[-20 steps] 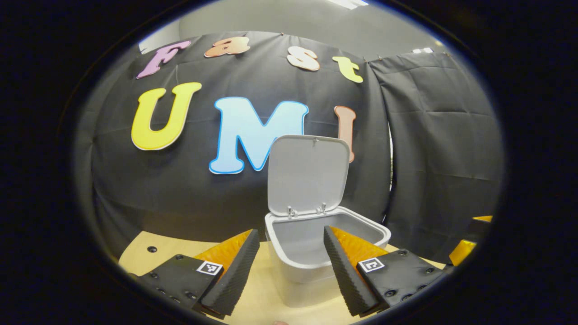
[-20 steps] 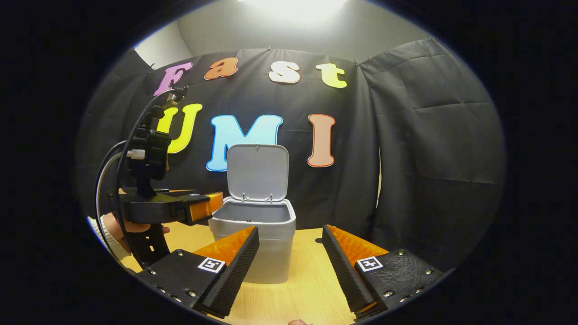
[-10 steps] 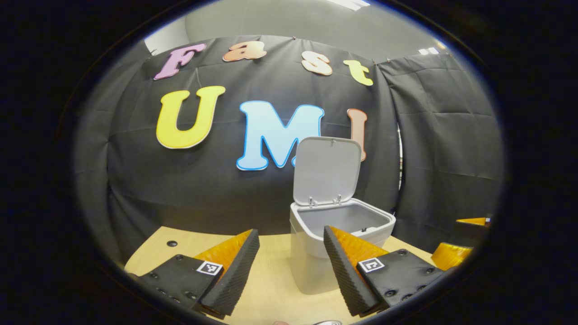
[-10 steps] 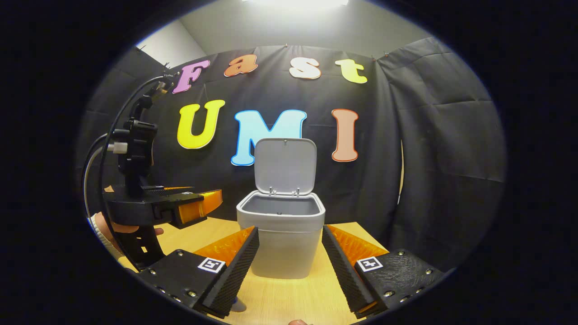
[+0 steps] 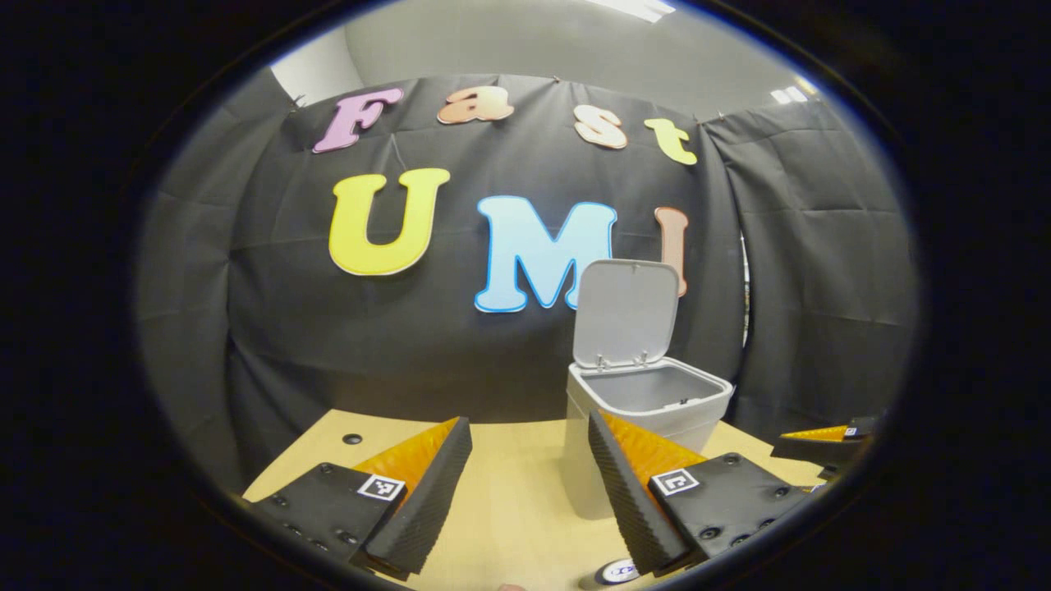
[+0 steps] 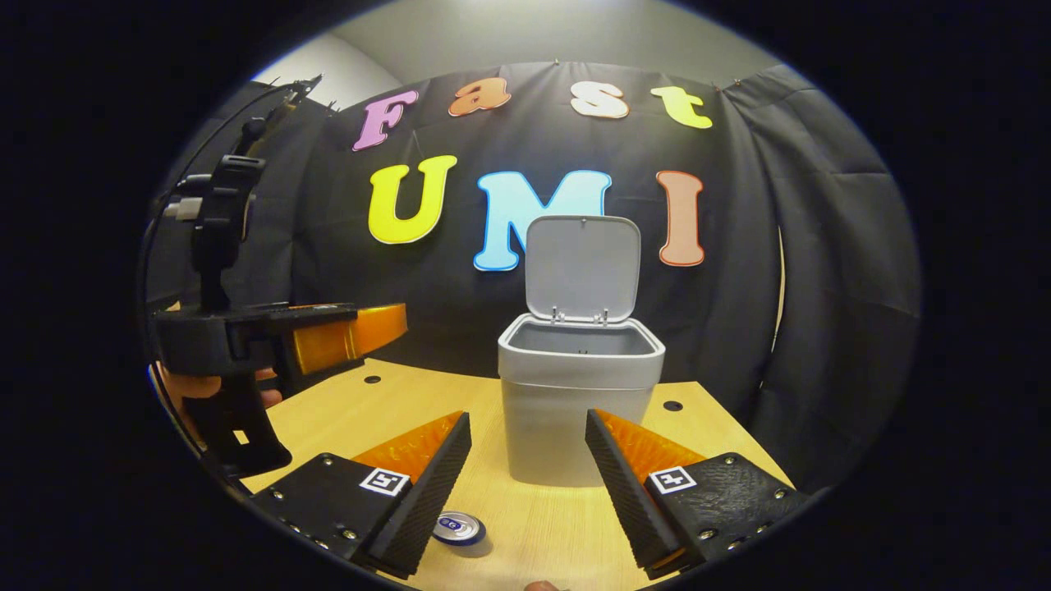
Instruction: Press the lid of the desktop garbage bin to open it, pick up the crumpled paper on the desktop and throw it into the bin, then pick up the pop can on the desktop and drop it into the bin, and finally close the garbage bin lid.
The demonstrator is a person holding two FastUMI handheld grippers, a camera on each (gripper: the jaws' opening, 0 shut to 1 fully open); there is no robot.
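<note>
The garbage bin [image 6: 581, 402] stands on the wooden table [image 6: 722, 443] against the booth's black cloth, its lid [image 6: 582, 267] tipped upright — wide open. The right gripper [image 6: 525, 476] hangs before it, jaws spread and empty; the pop can [image 6: 458, 528] stands just under its left finger (only the top shows). The left gripper [image 5: 525, 480] is likewise spread with nothing between its fingers, the bin [image 5: 640, 410] ahead to its right.
</note>
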